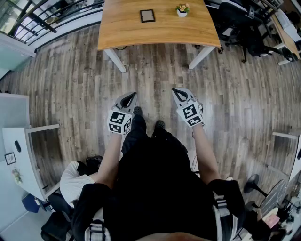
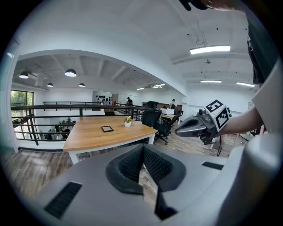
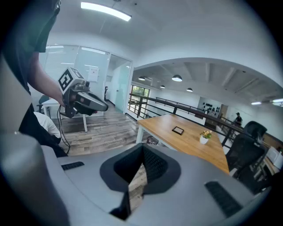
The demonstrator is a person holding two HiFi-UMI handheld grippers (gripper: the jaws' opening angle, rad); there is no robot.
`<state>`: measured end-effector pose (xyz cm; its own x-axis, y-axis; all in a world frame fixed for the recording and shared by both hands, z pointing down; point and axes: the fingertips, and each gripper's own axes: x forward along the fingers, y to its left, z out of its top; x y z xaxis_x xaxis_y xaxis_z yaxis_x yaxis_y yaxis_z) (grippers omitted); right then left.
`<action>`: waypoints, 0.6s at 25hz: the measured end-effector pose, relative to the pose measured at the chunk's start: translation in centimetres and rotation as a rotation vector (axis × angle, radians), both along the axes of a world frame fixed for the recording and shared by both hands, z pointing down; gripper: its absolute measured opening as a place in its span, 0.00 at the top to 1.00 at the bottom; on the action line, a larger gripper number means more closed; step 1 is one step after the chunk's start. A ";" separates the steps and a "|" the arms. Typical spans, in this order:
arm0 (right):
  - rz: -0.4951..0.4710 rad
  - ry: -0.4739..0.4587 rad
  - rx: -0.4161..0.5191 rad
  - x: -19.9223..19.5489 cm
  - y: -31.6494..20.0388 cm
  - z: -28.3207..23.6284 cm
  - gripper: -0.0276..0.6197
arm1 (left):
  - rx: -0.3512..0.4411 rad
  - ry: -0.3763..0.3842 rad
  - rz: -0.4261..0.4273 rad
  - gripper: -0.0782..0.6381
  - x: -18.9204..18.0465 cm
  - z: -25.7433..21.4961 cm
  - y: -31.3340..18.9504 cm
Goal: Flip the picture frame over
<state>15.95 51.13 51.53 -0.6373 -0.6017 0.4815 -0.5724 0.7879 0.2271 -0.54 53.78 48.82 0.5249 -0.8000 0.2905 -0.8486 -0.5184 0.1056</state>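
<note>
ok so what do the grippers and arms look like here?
The left gripper and right gripper match. Each has a grey beak-shaped shell, black ribbed pads inside the jaws, and a white cube with black square markers. A thin dark cable hangs under the left one. The person wears a black top with short sleeves, and the forearms are bare.

A big room with a wooden table [image 1: 141, 35] and a wooden floor [image 1: 155, 80].
The long brown table stands on white legs on the striped floor. A small white pot of flowers [image 1: 182, 9] sits on the table near its far edge. Black office chairs [image 1: 237, 23] stand just beside the table on the right. A dark railing [image 1: 37, 21] runs past it on the left. Long lights [image 2: 209, 50] glow on the white ceiling.
</note>
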 end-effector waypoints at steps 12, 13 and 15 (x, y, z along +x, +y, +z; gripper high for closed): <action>0.006 -0.031 -0.006 -0.3 1.4 -0.1 0.95 | 0.036 -0.003 -0.002 0.87 -0.2 -1.0 0.9; 0.010 -0.037 -0.009 -0.4 1.4 -0.2 0.95 | 0.034 -0.001 -0.005 0.87 -0.4 -1.0 0.7; 0.017 -0.039 -0.017 -0.4 1.5 -0.1 0.95 | 0.031 0.002 -0.008 0.87 -0.6 -1.0 0.4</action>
<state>15.54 52.61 51.46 -0.6451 -0.6050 0.4668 -0.5942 0.7812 0.1915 -1.11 54.19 47.86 0.5188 -0.8131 0.2642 -0.8527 -0.5145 0.0910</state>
